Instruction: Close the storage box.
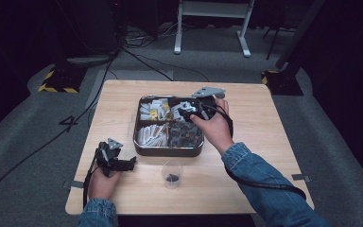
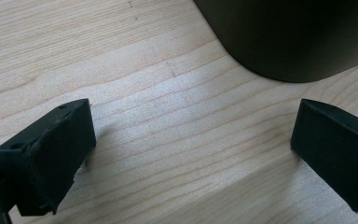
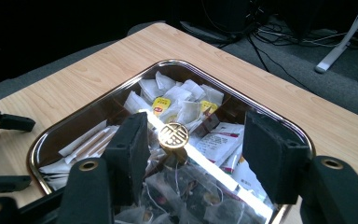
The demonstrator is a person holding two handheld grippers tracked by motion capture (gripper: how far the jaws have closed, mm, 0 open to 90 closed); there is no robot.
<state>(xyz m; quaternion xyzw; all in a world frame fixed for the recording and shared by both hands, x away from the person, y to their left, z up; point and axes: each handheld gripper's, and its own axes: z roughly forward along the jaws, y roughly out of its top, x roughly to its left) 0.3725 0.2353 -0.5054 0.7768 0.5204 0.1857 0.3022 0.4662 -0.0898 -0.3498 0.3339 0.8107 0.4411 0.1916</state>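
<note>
Nearest the person, a small clear cup [image 1: 172,174] stands on the wooden worktop [image 1: 264,142] with something dark lying in its bottom; what it is cannot be told. To its left, the left hand-held gripper [image 1: 131,163] rests low on the worktop in the person's left hand [image 1: 101,183], pointing right toward the cup. In the left gripper view its two black jaws stand wide apart with nothing between them but bare wood, and the dark rounded corner of the tray [image 2: 298,37] lies just ahead.

Beyond the cup sits that tray [image 1: 139,142], a metal box with rounded corners split into four compartments. The near left one holds pale paper sticks [image 1: 153,135], the near right one dark mesh bags [image 1: 185,135], the far left one white tea bags with yellow tags [image 1: 153,111], and the far right one white sachets [image 3: 216,142].

Over the far right part of the tray, the person's right hand [image 1: 215,127], in a denim sleeve [image 1: 264,189], holds the right hand-held gripper [image 1: 185,109]. In the right gripper view its jaws are open, one on each side of a small gold knob [image 3: 173,136] that stands at the middle of the tray where the dividers cross; neither jaw touches it.

Farther off, past the worktop's far edge, cables [image 1: 146,61] trail over grey floor near the white legs of a stand [image 1: 212,28].
</note>
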